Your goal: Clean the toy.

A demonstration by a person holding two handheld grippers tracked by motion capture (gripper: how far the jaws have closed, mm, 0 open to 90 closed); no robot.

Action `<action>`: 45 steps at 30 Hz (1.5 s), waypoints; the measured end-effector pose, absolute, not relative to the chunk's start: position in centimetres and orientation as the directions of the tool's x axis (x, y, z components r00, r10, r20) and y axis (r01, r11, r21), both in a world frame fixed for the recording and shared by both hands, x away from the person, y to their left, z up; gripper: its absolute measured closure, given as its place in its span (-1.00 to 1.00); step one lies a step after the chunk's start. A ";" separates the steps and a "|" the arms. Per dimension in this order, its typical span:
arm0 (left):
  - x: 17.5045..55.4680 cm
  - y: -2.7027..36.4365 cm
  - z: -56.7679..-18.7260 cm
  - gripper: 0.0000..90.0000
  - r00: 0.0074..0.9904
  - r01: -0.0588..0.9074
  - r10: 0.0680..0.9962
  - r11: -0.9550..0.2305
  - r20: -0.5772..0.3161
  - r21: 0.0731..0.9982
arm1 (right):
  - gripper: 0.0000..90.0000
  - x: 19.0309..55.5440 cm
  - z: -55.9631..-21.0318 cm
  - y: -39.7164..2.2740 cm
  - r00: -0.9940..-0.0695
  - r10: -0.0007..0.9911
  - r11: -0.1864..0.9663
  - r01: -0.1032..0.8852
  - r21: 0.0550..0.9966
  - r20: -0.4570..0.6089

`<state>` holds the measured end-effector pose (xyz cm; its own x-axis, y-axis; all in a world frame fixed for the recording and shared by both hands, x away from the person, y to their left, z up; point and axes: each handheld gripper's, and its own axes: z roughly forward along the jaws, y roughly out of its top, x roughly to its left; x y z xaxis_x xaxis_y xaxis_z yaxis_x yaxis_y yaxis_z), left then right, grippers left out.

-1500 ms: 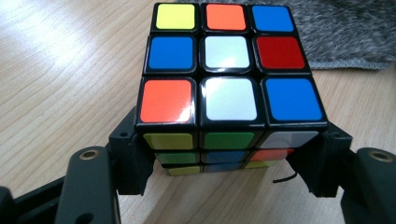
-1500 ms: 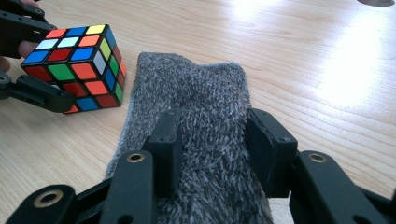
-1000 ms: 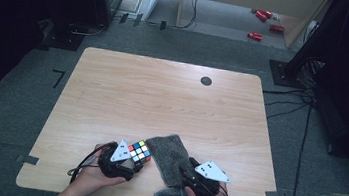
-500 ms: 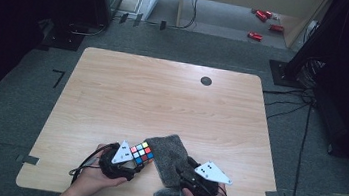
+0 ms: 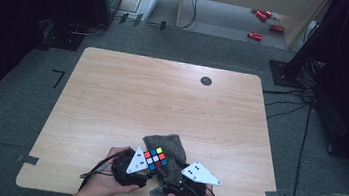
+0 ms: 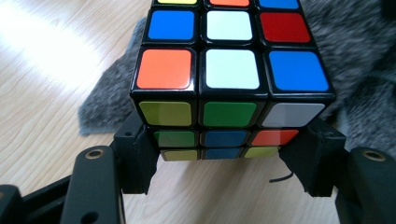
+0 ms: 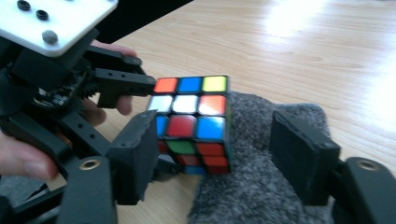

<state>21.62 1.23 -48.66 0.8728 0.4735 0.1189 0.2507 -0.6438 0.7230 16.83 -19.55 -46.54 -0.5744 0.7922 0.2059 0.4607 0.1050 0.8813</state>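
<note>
A scrambled Rubik's cube point(image 5: 155, 157) hangs just above the table near its front edge. My left gripper point(image 5: 150, 168) is shut on it. In the left gripper view the two pads point(image 6: 135, 158) press the sides of the cube point(image 6: 231, 70) at its lower layers; these jaws have just been closing a little. A grey fuzzy cloth point(image 5: 170, 145) lies under and beyond the cube. My right gripper point(image 7: 217, 154) stands open over the cloth point(image 7: 252, 186). Its jaws have just been opening, and the cube point(image 7: 194, 116) sits by its left pad without touching the right one.
The light wooden table point(image 5: 162, 96) has a small black round mark point(image 5: 206, 81) at the back right. Dark grey floor surrounds it, with black stands and cables at the sides and small red things point(image 5: 255, 36) on the floor far behind.
The left gripper has carried the cube to the right, from beside the cloth to over its near part. The right hand has shifted slightly towards it.
</note>
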 end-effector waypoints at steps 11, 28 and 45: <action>20.7 -0.3 -48.3 -0.22 0.873 0.218 0.460 -0.663 0.160 0.716 | -0.50 17.1 -47.1 -18.7 -0.558 0.802 0.123 0.504 0.855 0.213; 20.0 -0.5 -48.3 -0.22 0.869 0.145 0.442 -0.658 0.223 0.739 | -0.25 18.0 -47.8 -20.0 -0.544 0.755 0.049 0.602 0.797 0.365; 19.8 -0.2 -48.7 -0.24 0.863 0.092 0.448 -0.594 0.234 0.799 | -0.24 18.1 -47.7 -21.2 -0.511 0.723 -0.057 0.626 0.778 0.464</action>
